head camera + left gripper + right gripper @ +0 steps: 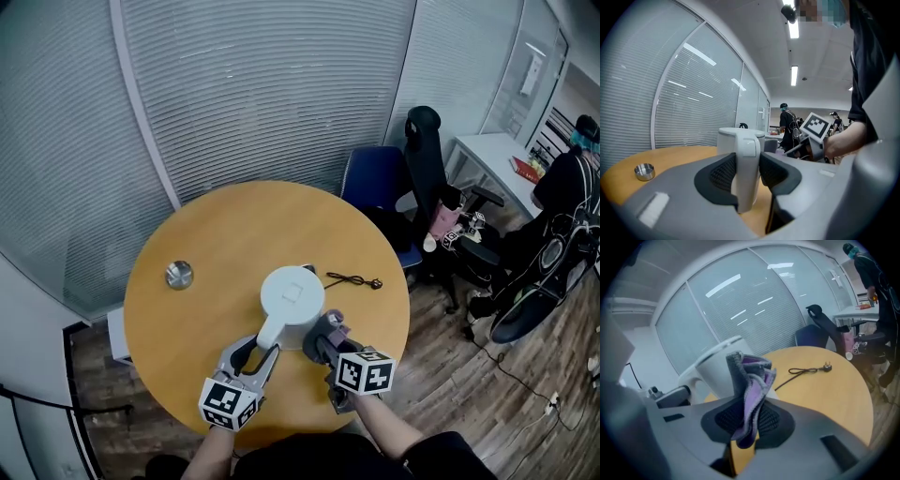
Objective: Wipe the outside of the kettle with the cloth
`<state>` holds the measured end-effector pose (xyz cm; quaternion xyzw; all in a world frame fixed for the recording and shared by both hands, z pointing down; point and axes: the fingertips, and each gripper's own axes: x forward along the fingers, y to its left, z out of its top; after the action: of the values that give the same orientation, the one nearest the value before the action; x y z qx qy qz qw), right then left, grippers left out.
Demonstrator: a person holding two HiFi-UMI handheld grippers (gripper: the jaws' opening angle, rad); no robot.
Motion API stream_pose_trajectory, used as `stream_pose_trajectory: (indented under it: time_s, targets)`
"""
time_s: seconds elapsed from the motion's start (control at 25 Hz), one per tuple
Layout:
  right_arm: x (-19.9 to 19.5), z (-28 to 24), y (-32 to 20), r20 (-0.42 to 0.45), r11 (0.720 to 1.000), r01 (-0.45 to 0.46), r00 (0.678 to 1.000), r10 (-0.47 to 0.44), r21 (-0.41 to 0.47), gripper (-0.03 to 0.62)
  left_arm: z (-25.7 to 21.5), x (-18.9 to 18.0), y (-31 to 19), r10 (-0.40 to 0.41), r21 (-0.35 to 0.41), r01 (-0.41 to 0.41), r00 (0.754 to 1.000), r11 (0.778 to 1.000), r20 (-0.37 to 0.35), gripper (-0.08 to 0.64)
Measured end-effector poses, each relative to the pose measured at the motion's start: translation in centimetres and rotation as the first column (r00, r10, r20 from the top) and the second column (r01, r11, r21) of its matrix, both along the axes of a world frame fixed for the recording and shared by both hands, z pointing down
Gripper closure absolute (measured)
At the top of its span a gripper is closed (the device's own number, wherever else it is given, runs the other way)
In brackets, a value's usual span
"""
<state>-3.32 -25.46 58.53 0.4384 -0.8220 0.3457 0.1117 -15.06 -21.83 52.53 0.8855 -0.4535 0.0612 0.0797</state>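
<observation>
Evidently for steadiness, the white plastic kettle (292, 294) is clamped at its handle (746, 164) by the left gripper (745, 174), while the purple-grey fabric cloth (750, 385) is pinched by the right gripper (746, 420) for wiping.

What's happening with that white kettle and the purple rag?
A person works two grippers at a round table. The left gripper is clamped on the handle of the kettle. The right gripper pinches a purple cloth close beside the kettle; whether it touches is unclear.
</observation>
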Motion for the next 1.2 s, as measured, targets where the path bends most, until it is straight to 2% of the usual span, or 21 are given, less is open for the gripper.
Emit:
stream_pose_trajectory:
  time_s: [0.2,0.36,0.56,0.68,0.8,0.88,0.96,1.08,1.2]
  targets:
    - [0.6,6.7,-1.0,-0.096,0.989,0.002,0.995,-0.016,-0.145,0.526,0.3,0.1,0.0,-0.017,-0.006,0.017,1.000,1.000,-0.007,0.400]
    - [0.9,10.4,-1.3,-0.169,0.970,0.000,0.985,-0.042,-0.242,0.526,0.2,0.2,0.0,-0.030,-0.009,0.030,1.000,1.000,-0.004,0.400]
    - [1.4,11.0,-1.5,-0.181,0.966,-0.013,0.983,-0.035,-0.257,0.526,0.4,0.4,0.1,-0.035,-0.019,0.035,0.999,0.999,0.007,0.402]
    - [2.4,8.8,-1.9,-0.174,0.981,-0.043,0.985,0.010,-0.188,0.526,0.4,0.3,0.1,-0.037,-0.019,0.037,0.999,0.999,0.013,0.402]
    - [3.4,4.4,-3.3,-0.157,0.997,-0.050,0.987,0.042,-0.051,0.526,0.4,0.3,0.0,-0.041,-0.016,0.041,0.999,0.999,0.019,0.402]
    - [3.9,0.7,-4.4,-0.150,0.998,-0.040,0.988,0.047,0.050,0.526,0.4,0.3,0.0,-0.041,-0.014,0.041,0.999,0.999,0.017,0.402]
    - [4.0,-2.9,-5.2,-0.151,0.989,-0.015,0.988,0.037,0.145,0.526,0.4,0.3,0.1,-0.041,-0.013,0.041,0.999,0.999,0.015,0.402]
    - [3.5,-7.7,-6.1,-0.197,0.960,0.056,0.980,-0.001,0.275,0.526,0.3,0.3,0.1,-0.043,-0.012,0.043,0.999,0.999,0.008,0.402]
    - [2.4,-9.9,-6.5,-0.275,0.923,0.154,0.960,-0.056,0.352,0.526,0.3,0.3,0.1,-0.048,-0.009,0.048,0.999,0.999,0.001,0.402]
